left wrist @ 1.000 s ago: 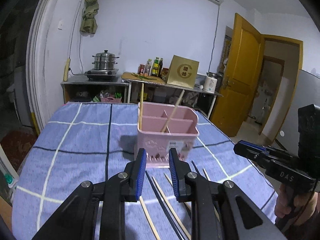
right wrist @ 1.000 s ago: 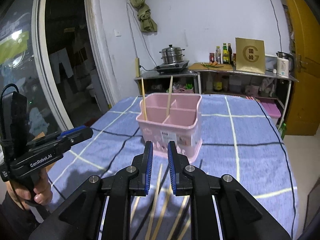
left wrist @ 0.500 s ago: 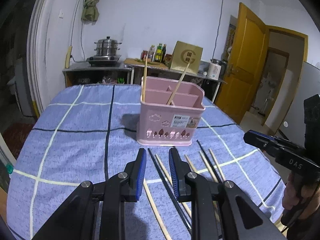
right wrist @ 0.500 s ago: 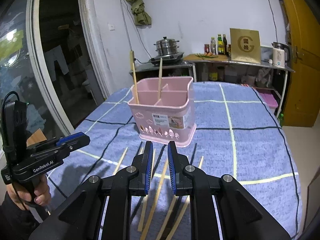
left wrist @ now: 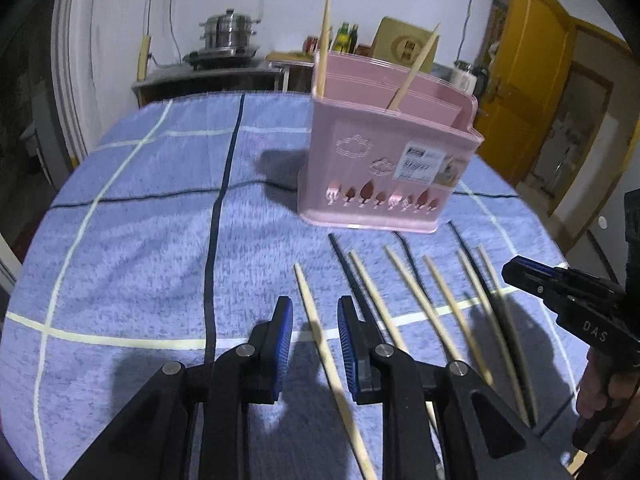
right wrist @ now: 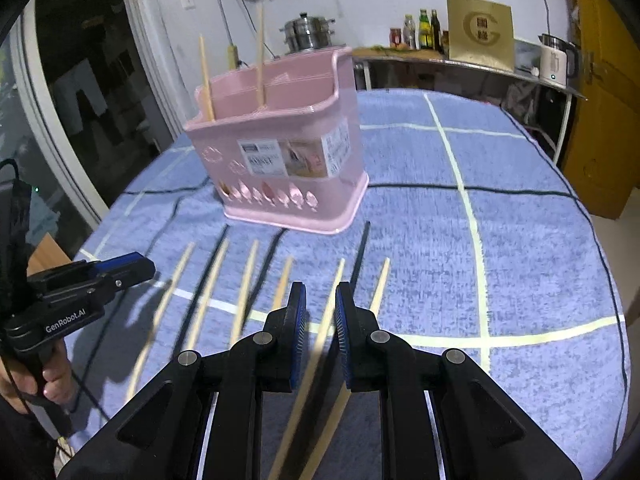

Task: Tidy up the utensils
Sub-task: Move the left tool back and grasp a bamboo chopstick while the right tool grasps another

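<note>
A pink utensil holder (left wrist: 384, 152) (right wrist: 280, 152) stands on the blue checked cloth (left wrist: 140, 240) with two wooden chopsticks (left wrist: 412, 68) upright in it. Several wooden and black chopsticks (left wrist: 400, 292) (right wrist: 248, 280) lie in a row on the cloth in front of it. My left gripper (left wrist: 314, 312) is open and empty, its jaws either side of the leftmost wooden chopstick (left wrist: 316, 320). My right gripper (right wrist: 320, 300) is open and empty above a wooden chopstick (right wrist: 332, 304) near the row's right end. Each gripper shows in the other's view: the right (left wrist: 520, 270), the left (right wrist: 132, 262).
A counter (right wrist: 460, 64) behind the table carries a steel pot (left wrist: 228, 34), bottles (right wrist: 424, 30), a gold box (right wrist: 480, 32) and a kettle (right wrist: 556, 62). A yellow door (left wrist: 520, 92) stands at the right. The table edge curves away on both sides.
Both grippers have dropped lower and closer to the chopsticks on the cloth, tilting down. The holder now looms higher in both views. Both grippers stay open.
</note>
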{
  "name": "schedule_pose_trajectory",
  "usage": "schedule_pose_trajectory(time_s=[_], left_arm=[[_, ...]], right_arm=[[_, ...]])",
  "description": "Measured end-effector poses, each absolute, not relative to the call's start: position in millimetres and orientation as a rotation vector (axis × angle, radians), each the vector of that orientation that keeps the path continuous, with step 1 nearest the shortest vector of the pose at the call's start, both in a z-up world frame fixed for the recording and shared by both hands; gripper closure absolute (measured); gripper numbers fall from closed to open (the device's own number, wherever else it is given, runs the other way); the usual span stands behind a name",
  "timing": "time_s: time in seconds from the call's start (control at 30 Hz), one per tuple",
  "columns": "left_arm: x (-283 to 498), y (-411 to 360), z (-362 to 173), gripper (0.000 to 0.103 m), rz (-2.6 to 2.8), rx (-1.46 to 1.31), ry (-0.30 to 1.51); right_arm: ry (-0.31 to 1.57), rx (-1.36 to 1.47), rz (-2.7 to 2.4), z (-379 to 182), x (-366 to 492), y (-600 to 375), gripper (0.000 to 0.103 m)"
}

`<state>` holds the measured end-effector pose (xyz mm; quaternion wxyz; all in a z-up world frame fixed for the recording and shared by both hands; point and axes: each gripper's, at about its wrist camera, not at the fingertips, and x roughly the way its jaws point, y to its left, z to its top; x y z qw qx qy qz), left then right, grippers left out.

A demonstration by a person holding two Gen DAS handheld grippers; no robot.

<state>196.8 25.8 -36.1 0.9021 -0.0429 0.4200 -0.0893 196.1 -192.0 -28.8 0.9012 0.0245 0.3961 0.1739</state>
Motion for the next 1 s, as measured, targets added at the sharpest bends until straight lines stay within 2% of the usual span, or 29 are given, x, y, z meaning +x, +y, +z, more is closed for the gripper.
schedule_pose_trajectory(time_s=[0.33,0.73,0.87,0.93,1.0], left_arm=[[213.7,24.1,-57.1,0.08,-0.174,-0.087,0.93],[222.6,17.9,-57.1,0.08,-0.157,-0.042,0.932],[228.8,8.6,-57.2,0.081,-0.14,0.021,0.944],[231.3,7.1,-56.9,0.083,-0.137,0.028,0.95],[235.1,6.6,-56.1,0.094,-0.132,0.03,0.957]], right_arm=[[0.873,0.004,0.363,-45.3,216.6,-181.3,0.087],[0.914,-0.029,0.331,-54.0,232.5,-174.1,0.088],[0.923,-0.062,0.312,-54.1,236.7,-166.1,0.092],[0.927,-0.06,0.311,-54.1,238.3,-165.1,0.095],[0.928,-0.052,0.314,-53.8,239.6,-163.9,0.095]])
